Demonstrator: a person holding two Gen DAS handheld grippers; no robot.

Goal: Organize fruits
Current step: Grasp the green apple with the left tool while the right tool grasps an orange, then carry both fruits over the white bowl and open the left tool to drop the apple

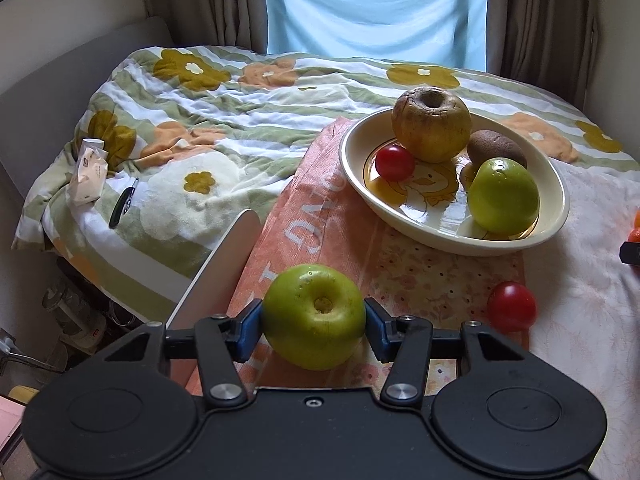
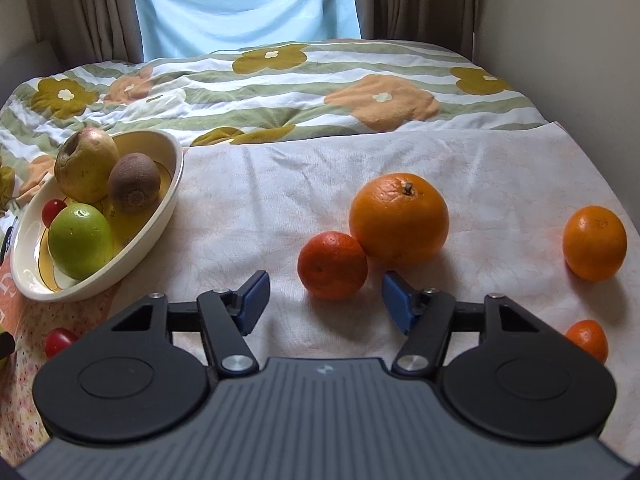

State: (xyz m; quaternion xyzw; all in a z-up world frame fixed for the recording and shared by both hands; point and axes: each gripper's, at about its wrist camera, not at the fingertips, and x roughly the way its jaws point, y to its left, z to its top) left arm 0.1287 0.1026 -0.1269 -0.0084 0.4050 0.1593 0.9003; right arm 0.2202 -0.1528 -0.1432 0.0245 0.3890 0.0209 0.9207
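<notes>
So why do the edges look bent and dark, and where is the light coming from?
Left wrist view: fisheye bending, black corners; the pale blue window curtain backlights the scene, and the glossy cream oval bowl shows glare. Right wrist view: same bending; the big round orange casts a soft shadow toward the camera.

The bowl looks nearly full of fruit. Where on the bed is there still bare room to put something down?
Inside the bowl, only its near-left floor by the cherry tomato is free. The white cloth between the bowl and the large orange lies bare, as does the flowered blanket behind. It is crowded around the oranges on the right.
</notes>
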